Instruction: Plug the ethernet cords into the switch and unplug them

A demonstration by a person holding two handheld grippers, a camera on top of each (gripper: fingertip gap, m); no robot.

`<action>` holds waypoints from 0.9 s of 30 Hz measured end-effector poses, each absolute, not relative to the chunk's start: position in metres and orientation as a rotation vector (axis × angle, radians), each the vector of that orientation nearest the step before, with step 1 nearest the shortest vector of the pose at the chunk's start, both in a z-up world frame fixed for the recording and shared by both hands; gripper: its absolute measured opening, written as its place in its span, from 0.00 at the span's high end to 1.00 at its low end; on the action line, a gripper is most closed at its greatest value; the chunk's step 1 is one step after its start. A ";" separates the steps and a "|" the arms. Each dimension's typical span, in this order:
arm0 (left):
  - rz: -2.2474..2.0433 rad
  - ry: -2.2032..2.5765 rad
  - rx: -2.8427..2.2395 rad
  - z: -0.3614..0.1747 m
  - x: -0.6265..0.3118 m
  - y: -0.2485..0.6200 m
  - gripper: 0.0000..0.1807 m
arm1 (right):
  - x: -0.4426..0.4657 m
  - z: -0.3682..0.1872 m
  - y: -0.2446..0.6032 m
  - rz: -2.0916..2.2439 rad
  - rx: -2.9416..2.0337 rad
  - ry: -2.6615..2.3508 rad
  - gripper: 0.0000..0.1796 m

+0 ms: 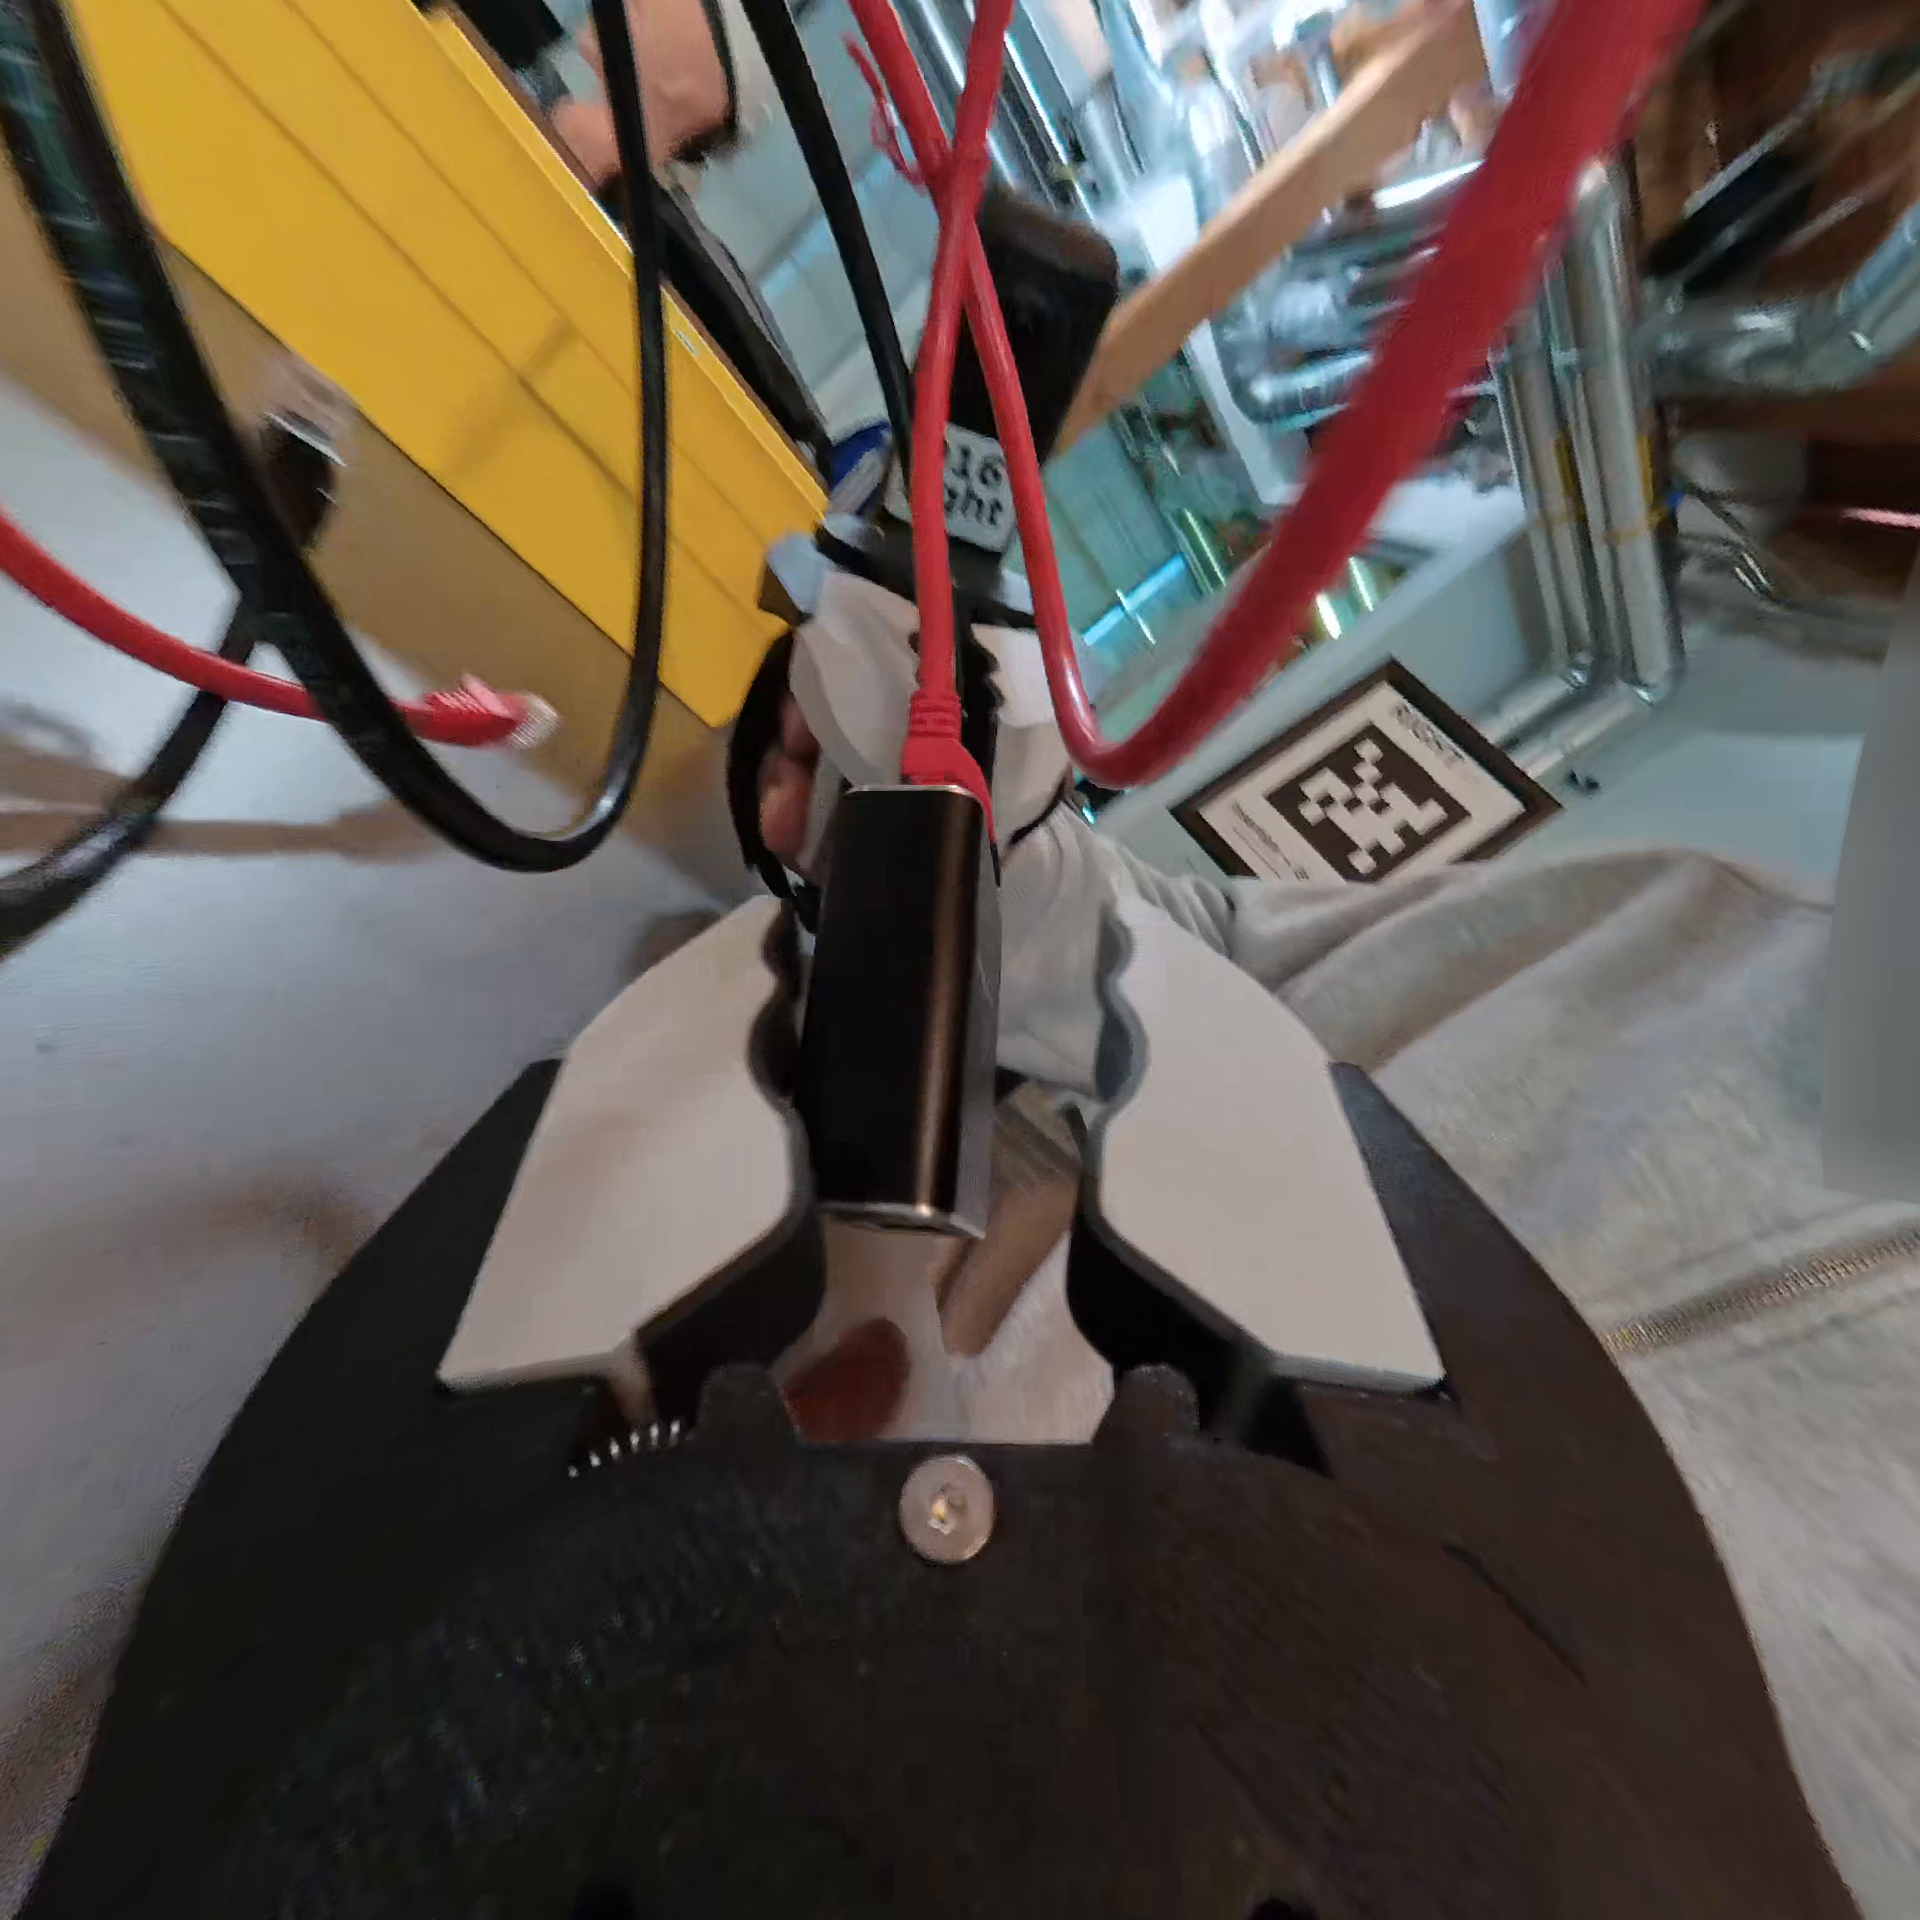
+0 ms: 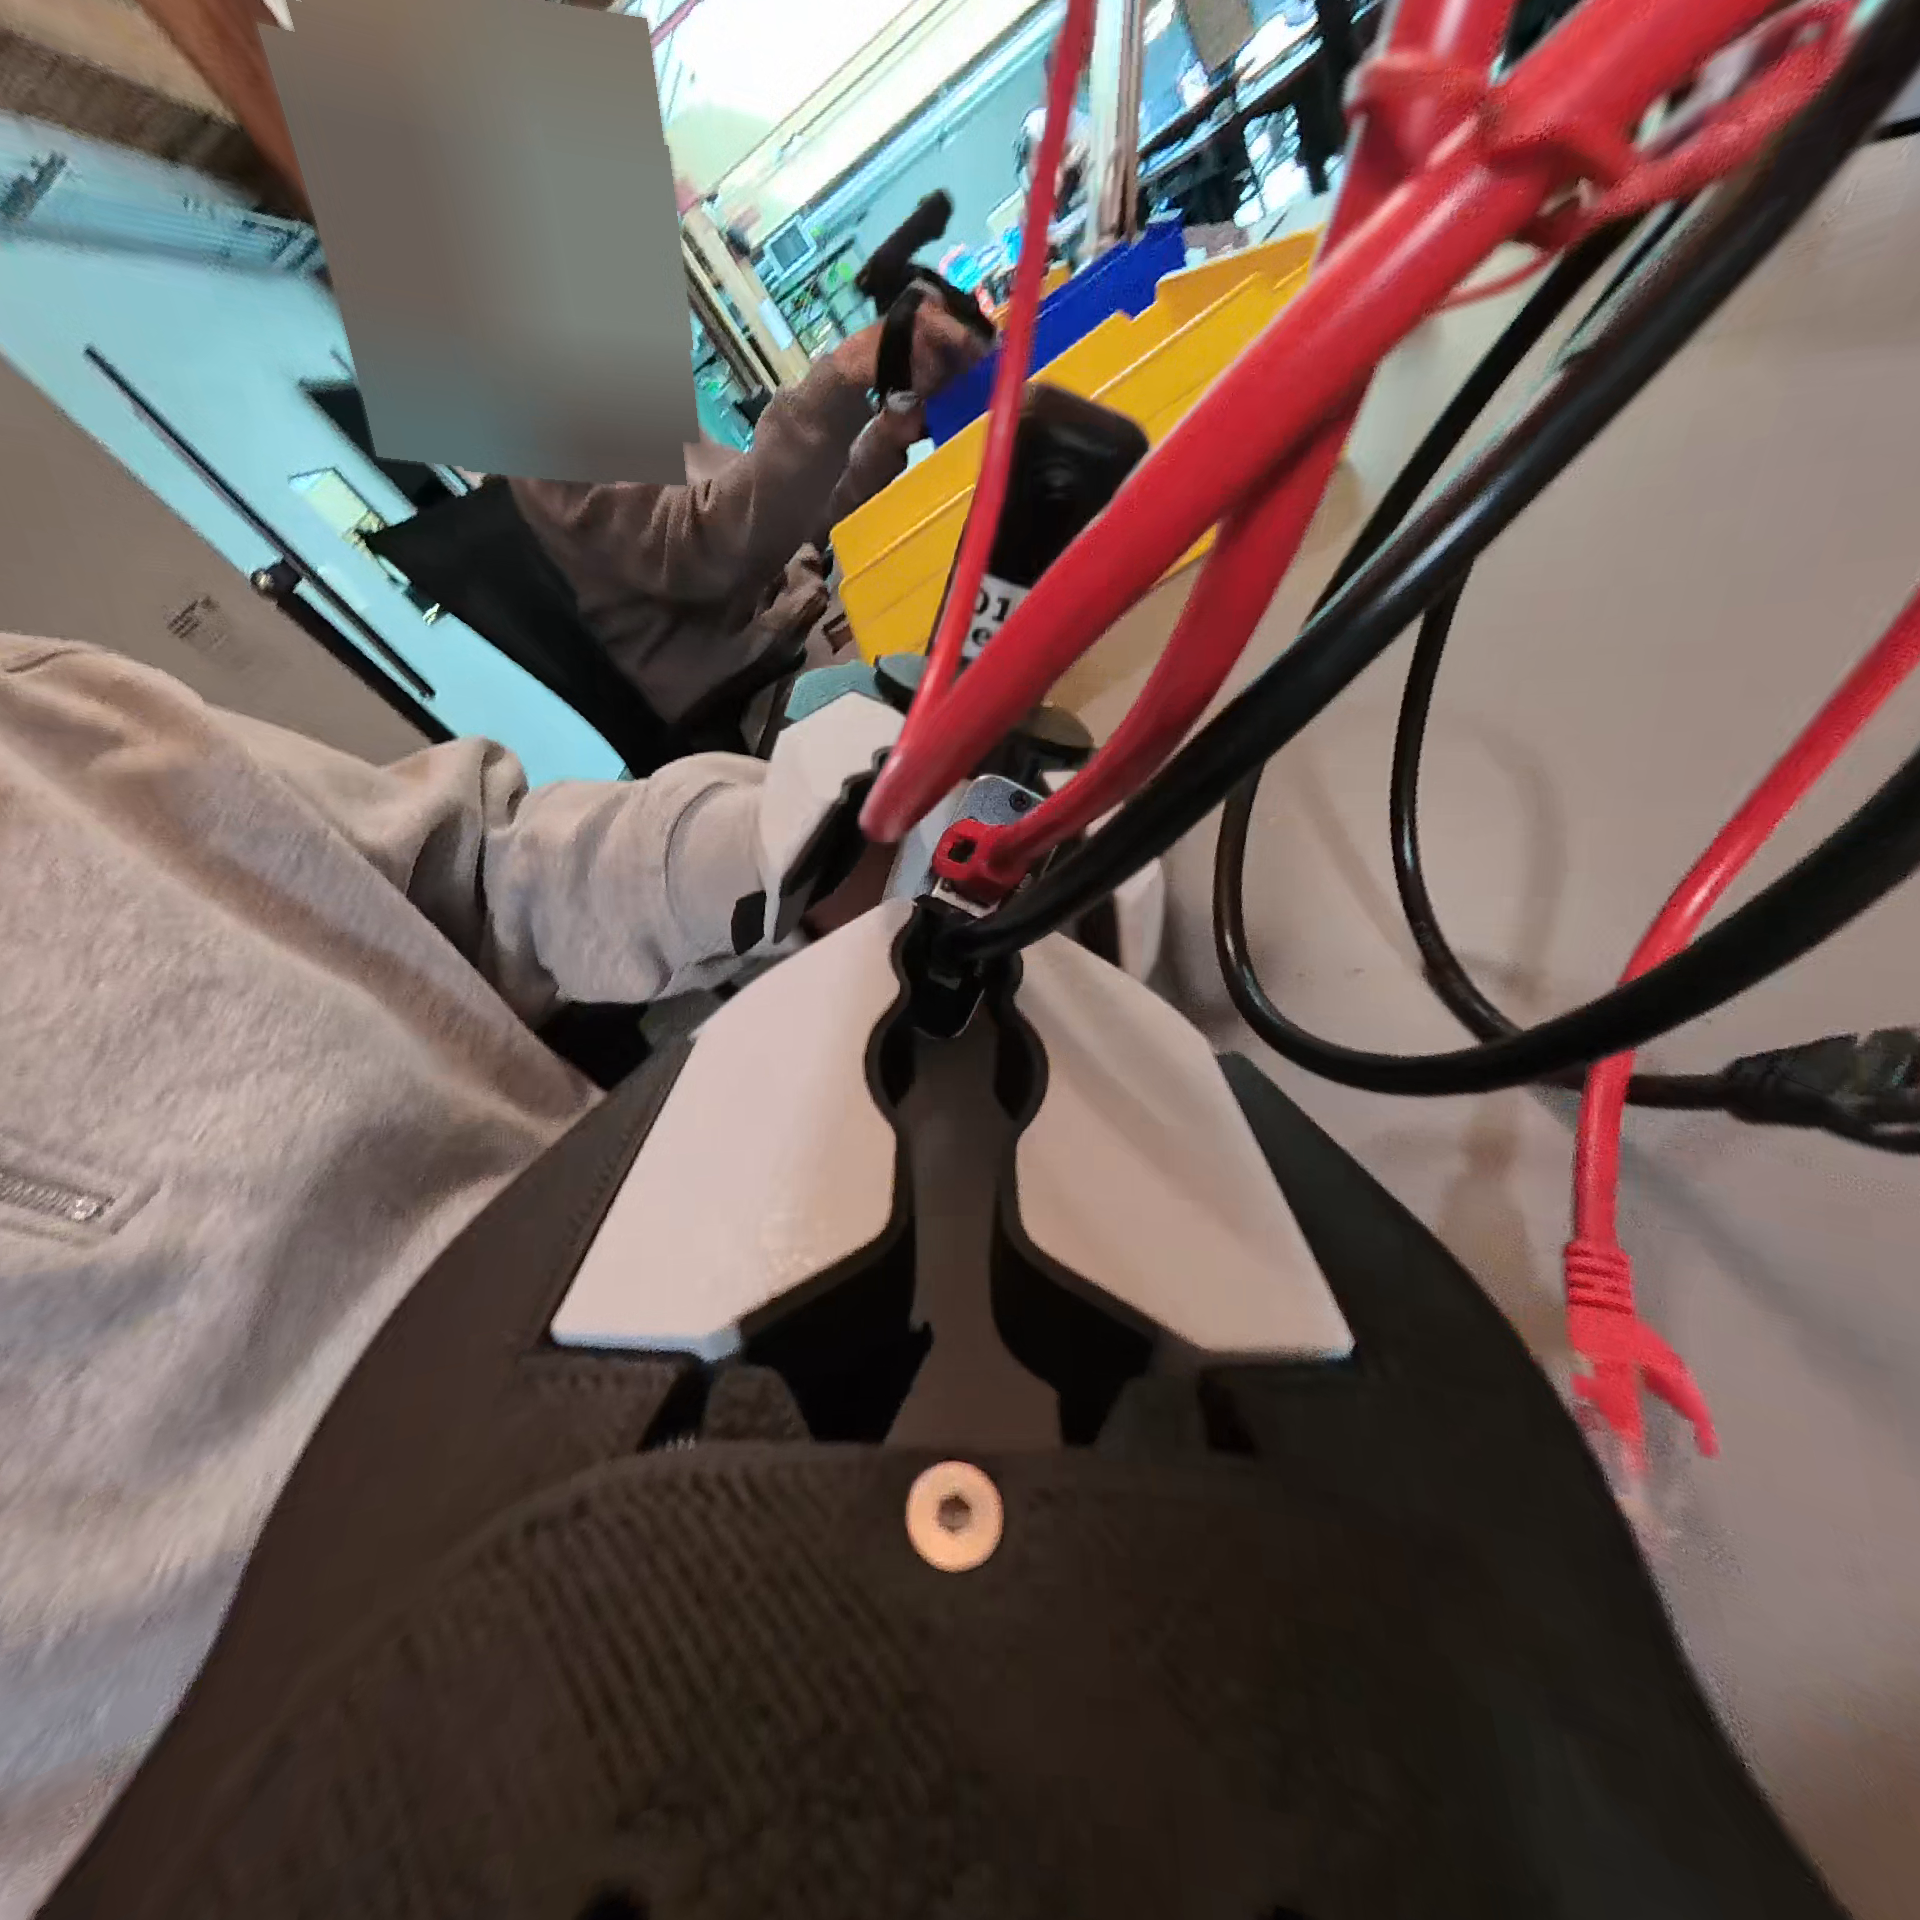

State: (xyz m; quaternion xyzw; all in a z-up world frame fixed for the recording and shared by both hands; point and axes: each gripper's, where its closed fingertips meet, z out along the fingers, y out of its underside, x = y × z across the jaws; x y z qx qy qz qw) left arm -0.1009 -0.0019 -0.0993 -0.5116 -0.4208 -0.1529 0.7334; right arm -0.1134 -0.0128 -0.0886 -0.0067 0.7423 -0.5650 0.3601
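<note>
My left gripper (image 1: 935,997) is shut on the small dark switch (image 1: 899,997) and holds it above the table, tilted. A red ethernet cord (image 1: 940,727) is plugged into its far end. My right gripper (image 2: 951,971) is shut on a black ethernet plug (image 2: 940,982), right at the switch's port face (image 2: 982,816), beside the plugged red plug (image 2: 966,847). I cannot tell whether the black plug is seated. The right gripper's white fingers (image 1: 862,665) show behind the switch in the left wrist view. A loose red plug (image 1: 488,712) hangs free; it also shows in the right wrist view (image 2: 1605,1320).
A yellow bin (image 1: 436,291) stands close at the left, with a blue bin (image 2: 1060,301) behind it. Black cables (image 1: 644,520) and red cables (image 1: 1403,395) loop through the air. A loose black plug (image 2: 1849,1081) lies on the pale table (image 2: 1558,727). A marker card (image 1: 1361,790) stands behind.
</note>
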 end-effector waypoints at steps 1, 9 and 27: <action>-0.375 -0.914 -1.147 -0.101 -0.097 0.002 0.77 | -0.111 -0.090 -0.011 -1.436 -0.037 1.911 0.95; -0.479 -0.939 -1.108 -0.103 -0.094 0.002 0.85 | -0.113 -0.089 -0.013 -1.479 -0.014 1.911 0.92; -0.217 -1.053 -1.181 -0.113 -0.109 -0.016 0.86 | -0.119 -0.103 -0.019 -1.387 0.218 1.861 0.87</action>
